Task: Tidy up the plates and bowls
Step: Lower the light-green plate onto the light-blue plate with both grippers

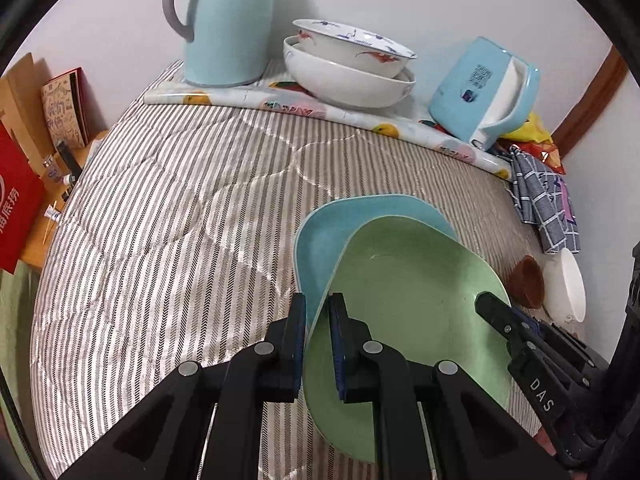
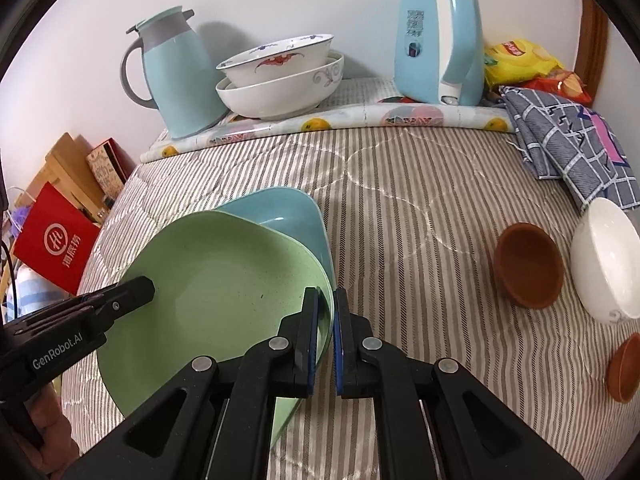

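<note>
A green plate (image 1: 408, 300) (image 2: 216, 292) partly overlaps a blue plate (image 1: 340, 236) (image 2: 288, 216) on the striped cloth. My left gripper (image 1: 318, 320) is shut on the green plate's left rim. My right gripper (image 2: 326, 312) is shut on its right rim; it also shows in the left wrist view (image 1: 496, 312). The left gripper shows in the right wrist view (image 2: 136, 292). Two white patterned bowls (image 1: 348, 64) (image 2: 280, 76) are nested at the back. A brown bowl (image 2: 528, 268) (image 1: 528, 280), a white bowl (image 2: 608, 264) (image 1: 568, 288) and another brown bowl (image 2: 626, 368) lie at the right.
A blue thermos jug (image 1: 228, 24) (image 2: 180, 72) and blue kettle (image 1: 484, 92) (image 2: 440, 40) stand at the back on a fruit-print mat (image 2: 360, 118). A checked cloth (image 2: 572, 148) and snack bags (image 2: 520, 60) lie at the right. A red bag (image 2: 56, 240) and boxes stand left of the table.
</note>
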